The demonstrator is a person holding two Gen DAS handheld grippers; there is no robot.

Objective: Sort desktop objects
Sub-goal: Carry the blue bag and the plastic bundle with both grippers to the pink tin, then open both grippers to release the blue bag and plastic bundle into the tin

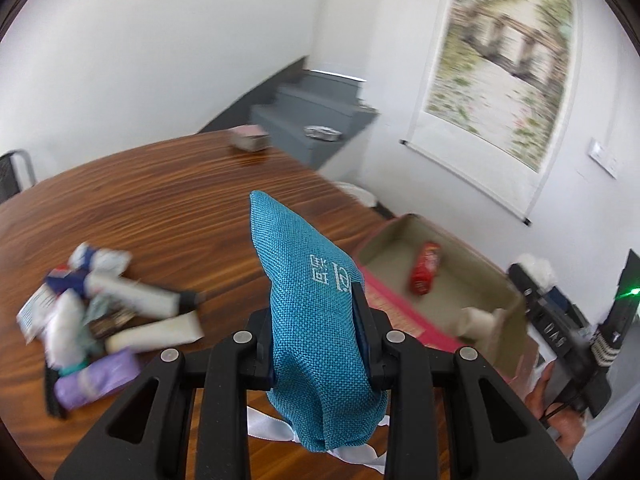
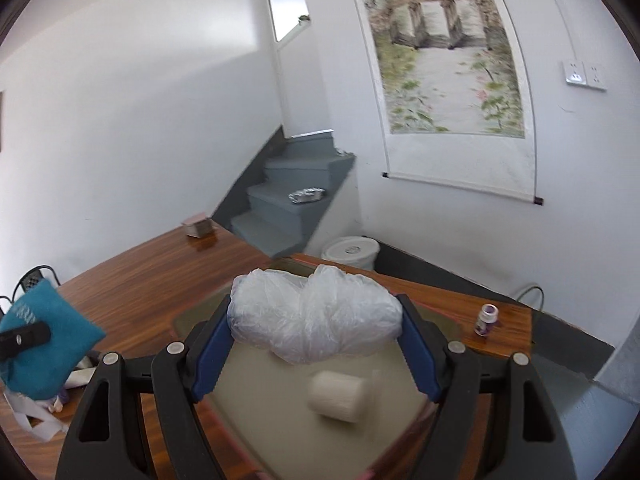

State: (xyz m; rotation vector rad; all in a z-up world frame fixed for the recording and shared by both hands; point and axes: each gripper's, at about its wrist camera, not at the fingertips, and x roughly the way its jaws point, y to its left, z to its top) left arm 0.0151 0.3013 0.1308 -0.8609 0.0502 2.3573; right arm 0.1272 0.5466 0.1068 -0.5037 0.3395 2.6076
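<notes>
I stood in a white-walled room at a glossy brown wooden table. Grey stairs climbed in the corner under a bright window, which gave soft daylight. A landscape scroll painting hung on the wall, with sockets beside it. A black metal chair stood at the table's far side.

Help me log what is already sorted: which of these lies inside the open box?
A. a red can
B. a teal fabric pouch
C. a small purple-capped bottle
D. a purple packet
A: the left wrist view shows a red can on the floor of the box, while the pouch is held in the left fingers, above the table.
</notes>
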